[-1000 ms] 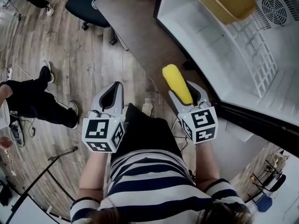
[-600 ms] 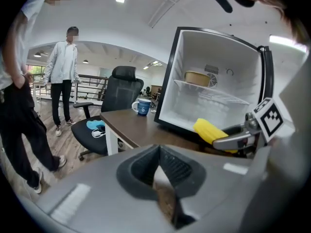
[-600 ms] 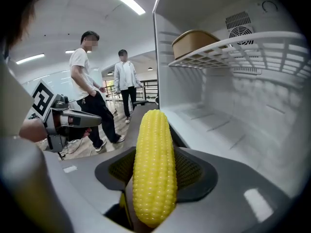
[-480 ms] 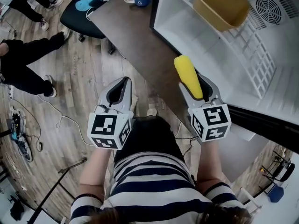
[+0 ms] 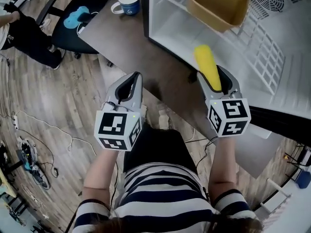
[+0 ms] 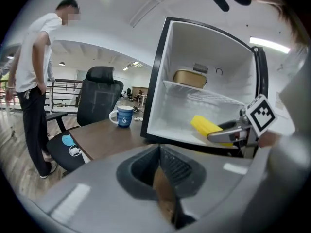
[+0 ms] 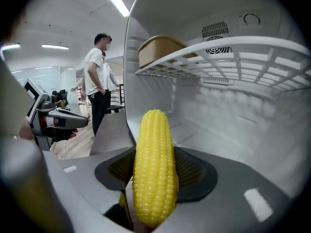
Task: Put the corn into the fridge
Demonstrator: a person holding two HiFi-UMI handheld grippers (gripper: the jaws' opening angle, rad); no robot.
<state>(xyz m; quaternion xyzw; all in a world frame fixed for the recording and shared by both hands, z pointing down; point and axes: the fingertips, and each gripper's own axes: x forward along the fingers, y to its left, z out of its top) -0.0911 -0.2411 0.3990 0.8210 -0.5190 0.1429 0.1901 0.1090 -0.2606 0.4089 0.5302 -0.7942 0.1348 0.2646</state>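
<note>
A yellow corn cob (image 5: pixel 208 66) sticks out forward from my right gripper (image 5: pixel 217 77), which is shut on it. In the right gripper view the corn (image 7: pixel 154 164) stands between the pads, its tip pointing into the open white fridge (image 7: pixel 228 130). The cob's tip hangs just over the fridge's floor (image 5: pixel 194 38) at the front edge. My left gripper (image 5: pixel 129 87) hovers over the brown table's (image 5: pixel 121 38) near edge with its jaws shut and nothing in them. In the left gripper view, the left gripper (image 6: pixel 163 178) faces the corn (image 6: pixel 206 126) and the fridge (image 6: pixel 163 76).
A wire shelf (image 7: pixel 218 52) in the fridge carries a tan container (image 5: pixel 218 4). A blue mug (image 5: pixel 127 1) stands on the table left of the fridge. A black office chair (image 5: pixel 77 18) is beyond the table. A person (image 6: pixel 36 81) stands at the left on the wooden floor.
Both grippers have moved forward and up toward the fridge. The corn's tip, earlier over the table before the fridge, now reaches over the fridge's floor.
</note>
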